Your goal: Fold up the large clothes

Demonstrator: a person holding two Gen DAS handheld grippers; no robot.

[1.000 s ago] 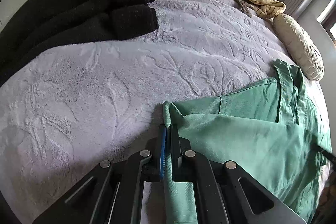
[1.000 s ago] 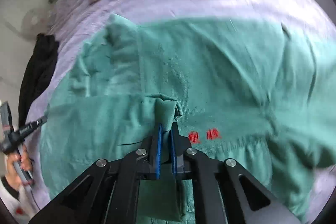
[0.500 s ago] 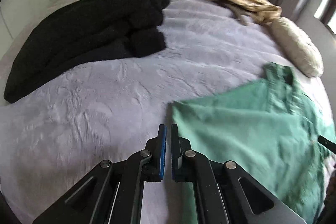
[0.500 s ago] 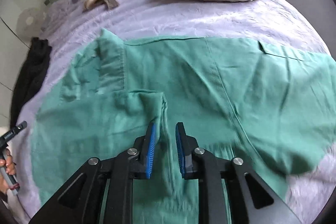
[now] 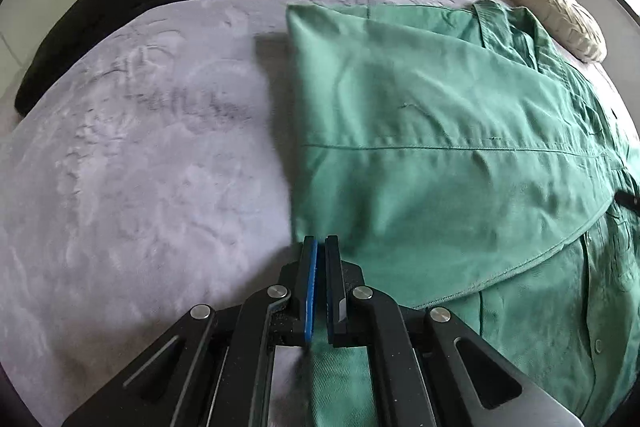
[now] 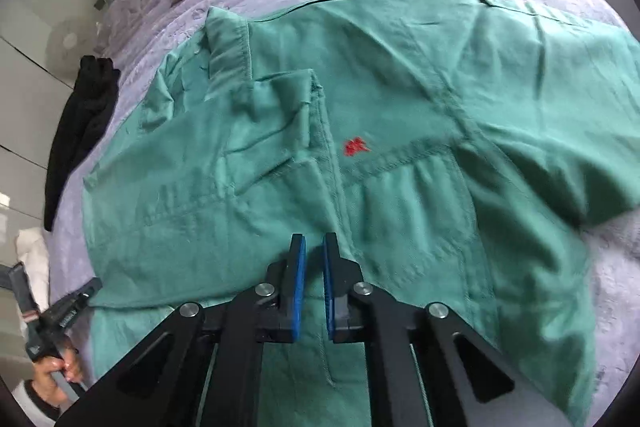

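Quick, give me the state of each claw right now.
Left claw: shut on the edge of the green shirt.
Right claw: open, holding nothing, above the shirt; it has just been closing.

A small red embroidered mark (image 6: 355, 147) stands on the green shirt (image 6: 400, 87), near its middle; its characters are too small to make out. Nothing else is legible.
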